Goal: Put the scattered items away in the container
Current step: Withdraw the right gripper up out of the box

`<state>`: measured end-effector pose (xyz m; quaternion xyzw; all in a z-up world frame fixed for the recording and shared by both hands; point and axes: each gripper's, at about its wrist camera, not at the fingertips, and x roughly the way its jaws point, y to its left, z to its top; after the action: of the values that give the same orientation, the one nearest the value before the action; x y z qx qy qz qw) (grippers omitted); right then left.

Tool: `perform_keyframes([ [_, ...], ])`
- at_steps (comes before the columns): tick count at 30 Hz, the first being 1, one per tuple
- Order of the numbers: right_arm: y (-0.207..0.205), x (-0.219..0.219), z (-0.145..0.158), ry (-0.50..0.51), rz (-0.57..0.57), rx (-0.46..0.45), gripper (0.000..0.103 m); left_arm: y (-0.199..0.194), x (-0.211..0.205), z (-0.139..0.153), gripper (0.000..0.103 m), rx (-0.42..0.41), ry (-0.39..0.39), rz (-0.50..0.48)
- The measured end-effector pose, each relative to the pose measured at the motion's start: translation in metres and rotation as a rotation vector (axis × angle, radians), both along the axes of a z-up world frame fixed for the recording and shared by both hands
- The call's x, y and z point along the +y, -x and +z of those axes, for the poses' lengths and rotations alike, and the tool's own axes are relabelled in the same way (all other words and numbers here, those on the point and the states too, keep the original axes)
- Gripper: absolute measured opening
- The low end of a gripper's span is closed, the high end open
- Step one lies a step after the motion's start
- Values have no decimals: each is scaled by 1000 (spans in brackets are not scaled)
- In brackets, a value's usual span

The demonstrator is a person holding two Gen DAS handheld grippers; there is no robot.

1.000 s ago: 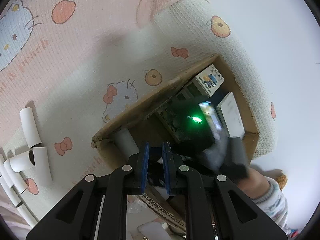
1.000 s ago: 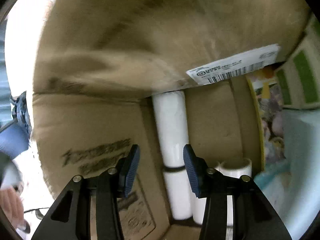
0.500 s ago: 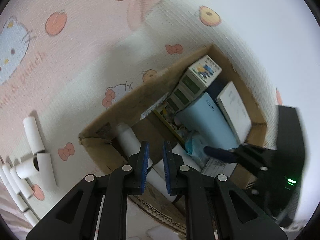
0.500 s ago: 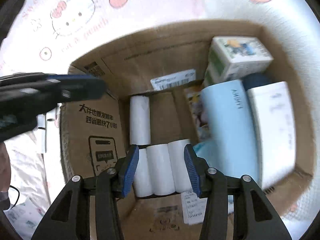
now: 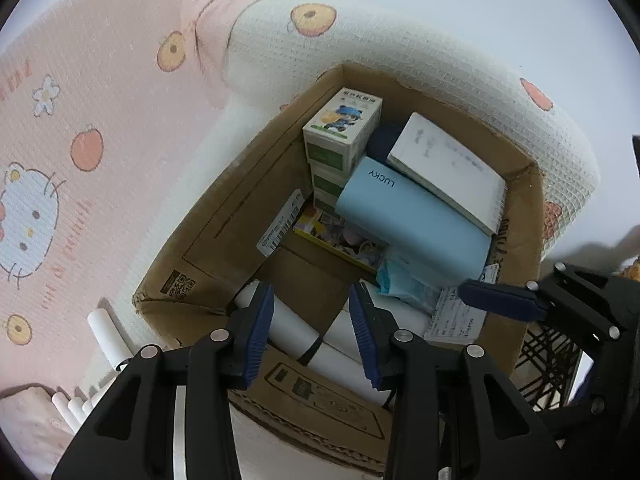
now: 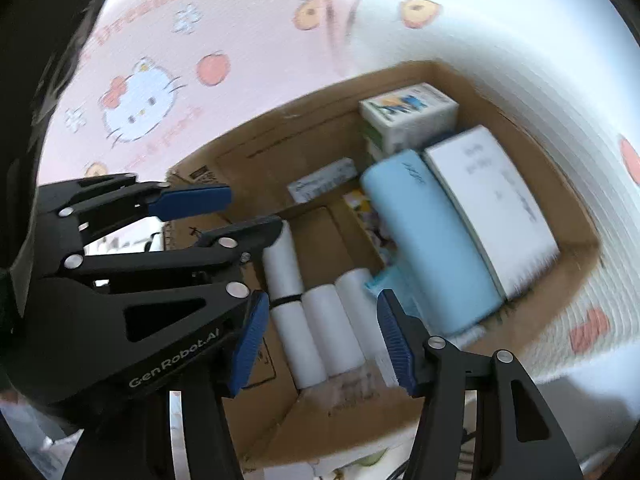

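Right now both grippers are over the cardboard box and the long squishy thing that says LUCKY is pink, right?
Nearly. Both the left gripper and the right gripper are over the cardboard box, but the LUCKY pouch is light blue, not pink. The left wrist view shows it; the pink is the mat under the box.

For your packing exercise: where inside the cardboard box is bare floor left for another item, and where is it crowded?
Bare brown floor lies between the white rolls, the labelled wall and the picture book. The far side is crowded: blue case, white book, stacked small boxes.

right view motion-blurred | white book (image 6: 492,204) text unreadable | white rolls (image 5: 102,334) partly cut off
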<state>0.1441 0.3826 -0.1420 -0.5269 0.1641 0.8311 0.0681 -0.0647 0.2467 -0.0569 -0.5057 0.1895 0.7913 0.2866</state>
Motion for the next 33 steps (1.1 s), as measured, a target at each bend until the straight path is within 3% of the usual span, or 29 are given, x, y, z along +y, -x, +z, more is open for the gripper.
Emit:
perform_keyframes([
  [2,1,-15,8,-5,5,26,54,-6,-4,4,43,-10,-17,56],
  [4,-12,-29,21,-50,5,65,56,-13,-17,14,43,-45,-82,129],
  [8,-25,-45,46,-180,3,114,59,-30,-39,39,46,-55,-145,165],
  [12,-37,-57,64,-265,29,125,60,-51,-55,66,53,95,-60,203],
  [14,-41,-61,67,-288,51,122,64,-59,-60,74,54,116,-3,225],
  [22,-46,-68,69,-384,51,81,65,-102,-60,87,57,251,150,95],
  [26,-50,-71,72,-386,75,94,66,-116,-66,89,57,254,177,52],
  [30,-57,-76,79,-419,86,99,68,-116,-77,89,57,246,199,99],
  [33,-65,-83,88,-432,102,117,71,-112,-87,92,57,198,167,137],
])
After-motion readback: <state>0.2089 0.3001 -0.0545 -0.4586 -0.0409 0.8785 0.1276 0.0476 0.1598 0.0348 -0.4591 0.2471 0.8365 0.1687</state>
